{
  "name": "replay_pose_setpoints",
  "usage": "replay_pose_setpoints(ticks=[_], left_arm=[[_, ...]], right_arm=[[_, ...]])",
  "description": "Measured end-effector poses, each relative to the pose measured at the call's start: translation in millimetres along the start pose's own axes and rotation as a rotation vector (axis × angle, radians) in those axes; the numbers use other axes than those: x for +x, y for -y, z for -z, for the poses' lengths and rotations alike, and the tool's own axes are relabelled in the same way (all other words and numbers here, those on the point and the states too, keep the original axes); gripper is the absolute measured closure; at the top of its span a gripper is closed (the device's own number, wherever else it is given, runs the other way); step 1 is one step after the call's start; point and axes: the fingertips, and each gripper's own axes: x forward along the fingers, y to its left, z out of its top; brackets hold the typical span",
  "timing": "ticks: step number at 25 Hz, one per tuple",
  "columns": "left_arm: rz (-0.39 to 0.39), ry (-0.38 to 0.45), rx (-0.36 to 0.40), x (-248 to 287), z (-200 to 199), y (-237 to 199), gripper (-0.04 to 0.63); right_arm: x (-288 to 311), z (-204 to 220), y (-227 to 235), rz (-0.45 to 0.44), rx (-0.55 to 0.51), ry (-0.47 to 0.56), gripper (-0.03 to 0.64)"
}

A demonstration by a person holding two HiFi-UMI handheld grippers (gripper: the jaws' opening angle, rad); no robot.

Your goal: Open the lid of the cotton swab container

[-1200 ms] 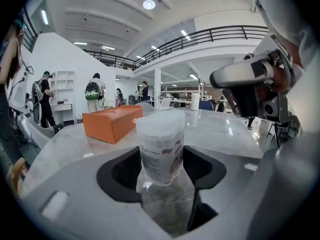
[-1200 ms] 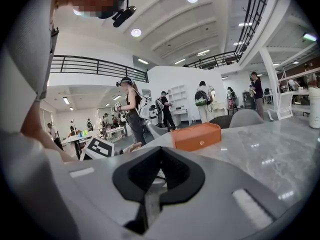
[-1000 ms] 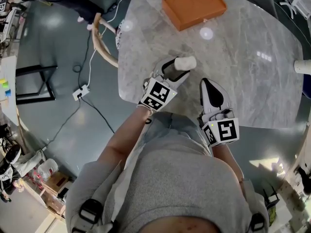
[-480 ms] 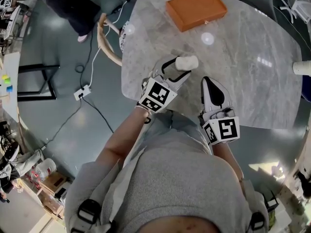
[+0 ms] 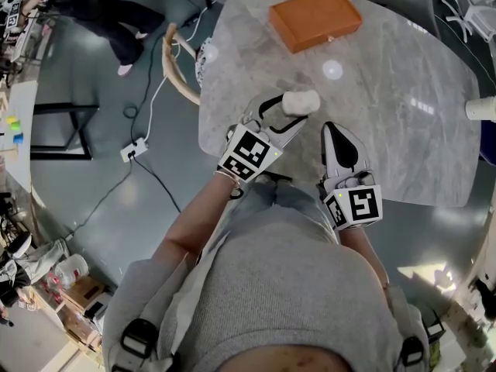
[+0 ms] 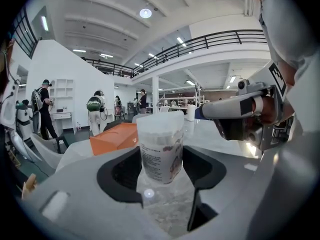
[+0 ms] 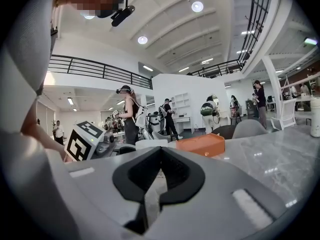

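The cotton swab container (image 6: 161, 146) looked like a small, thin-walled clear plastic tub with a printed label, packed with white swabs. It was probably very light, smooth enough to slip, and soft enough to buckle under a hard squeeze. The best hold seemed to be low on the body, leaving the lid (image 6: 160, 120) and its rim free for the other tool. That was roughly how it sat. The left gripper (image 6: 160, 161) had its jaws spread wide and closed on the container's lower half, one pad on each side. The tub stood upright between them, and its base appeared to hang just clear of the marble table (image 5: 403, 130), though that gap was hard to judge. From the head view the container (image 5: 301, 101) was at the far tip of the left gripper (image 5: 288, 111), above the near-middle part of the table and well short of the orange box (image 5: 315, 16) at the far edge. The right gripper (image 5: 335, 134) lay just to the right of the container and slightly nearer. Its jaws were fully together with nothing between them, as its own view showed (image 7: 159, 164), and it was not touching the lid. It would probably need to part its jaws or catch the lid's edge from that side.
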Motion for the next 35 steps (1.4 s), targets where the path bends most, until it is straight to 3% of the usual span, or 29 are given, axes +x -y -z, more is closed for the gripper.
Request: replay_pose_setpoints(ticks=[16,35], left_arm=[[0.026,0.102,0.027,-30,-42,2,0.339],[0.040,0.134,0.051,-62,-68,5,0.341]], right_arm=[[-4,-14,-11,-0.007,-0.036,0.019,0.620],[-8,-38,-24,-0.022,-0.063,0.074,0.620]])
